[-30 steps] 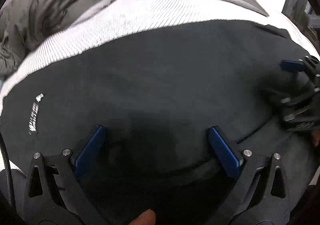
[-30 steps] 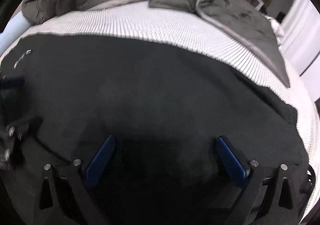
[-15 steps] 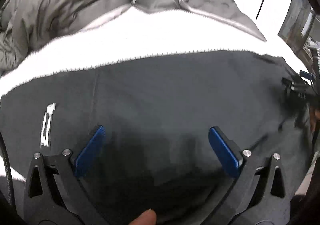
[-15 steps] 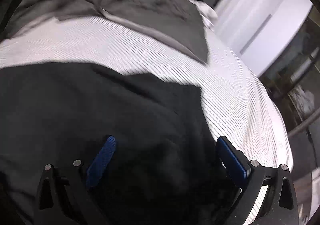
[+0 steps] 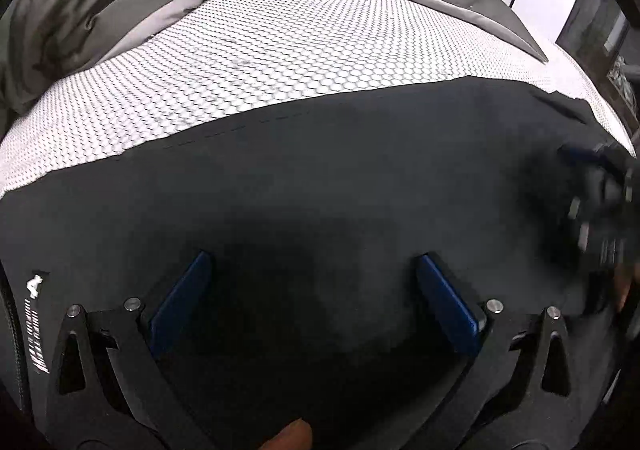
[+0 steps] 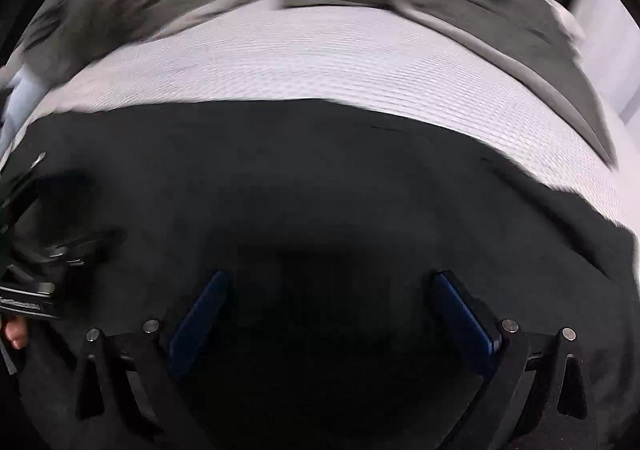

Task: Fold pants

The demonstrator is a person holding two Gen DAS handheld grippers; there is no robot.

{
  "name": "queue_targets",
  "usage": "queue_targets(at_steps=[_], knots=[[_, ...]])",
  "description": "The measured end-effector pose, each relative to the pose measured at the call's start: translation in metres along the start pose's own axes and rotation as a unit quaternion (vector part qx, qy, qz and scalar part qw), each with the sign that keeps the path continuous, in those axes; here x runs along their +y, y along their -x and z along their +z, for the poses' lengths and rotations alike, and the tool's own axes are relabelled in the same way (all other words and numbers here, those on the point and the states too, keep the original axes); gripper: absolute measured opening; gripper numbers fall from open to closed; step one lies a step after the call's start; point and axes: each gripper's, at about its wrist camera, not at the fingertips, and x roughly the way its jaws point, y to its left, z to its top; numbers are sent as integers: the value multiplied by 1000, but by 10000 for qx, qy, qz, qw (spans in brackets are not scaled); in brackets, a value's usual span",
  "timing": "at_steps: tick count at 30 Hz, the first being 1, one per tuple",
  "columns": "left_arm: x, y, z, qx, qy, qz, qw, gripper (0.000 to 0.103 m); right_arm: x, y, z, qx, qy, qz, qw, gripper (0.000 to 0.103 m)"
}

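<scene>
Smooth black pants are spread flat on a white honeycomb-textured mattress. The left gripper and right gripper are held low over the fabric, fingers wide, nothing gripped

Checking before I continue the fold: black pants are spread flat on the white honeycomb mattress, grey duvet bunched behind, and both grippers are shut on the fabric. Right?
Not quite. Both grippers are open: the left gripper in the left wrist view and the right gripper in the right wrist view have their jaws spread wide over the pants, gripping nothing. The mattress and duvet are as you say.
</scene>
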Motion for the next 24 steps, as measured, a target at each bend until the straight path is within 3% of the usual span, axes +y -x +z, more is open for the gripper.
queue_targets(at_steps=[2, 3, 7, 9, 14, 17, 19, 20, 21, 23, 24], knots=[[8, 1, -2, 20, -33, 168, 9999, 103, -39, 0, -2, -19, -212, -982, 9949, 103], [14, 2, -3, 20, -7, 199, 9998, 103, -58, -2, -3, 11, -392, -1232, 9916, 103], [39, 8, -2, 25, 110, 579, 9983, 103, -122, 0, -10, 27, -1235, -1563, 9800, 103], [50, 15, 3, -31, 291, 690, 9972, 102, -125, 4, -7, -15, -1284, -1519, 9800, 103], [36, 30, 24, -465, 336, 192, 9982, 102, -84, 24, 33, -537, -896, -1402, 9846, 103], [17, 13, 39, -428, 332, -49, 9985, 102, -33, 17, 53, -644, -596, -366, 9955, 103], [5, -2, 42, -288, 246, -101, 9992, 102, -5, -1, 67, -513, -552, 768, 9942, 103], [-4, -12, 39, -117, 141, -111, 9998, 102, 2, -10, 68, -394, -554, 1025, 9924, 102], [-7, -19, 38, -30, 50, -33, 10000, 102, 13, -24, 65, -236, -482, 989, 9937, 102], [-6, -19, 35, -80, -5, -6, 10000, 102, 26, -43, 70, -70, -1, 108, 9999, 102], [-1, -18, 36, -96, 47, 38, 9999, 102, 24, -44, 72, -112, 84, 5, 9999, 102]])
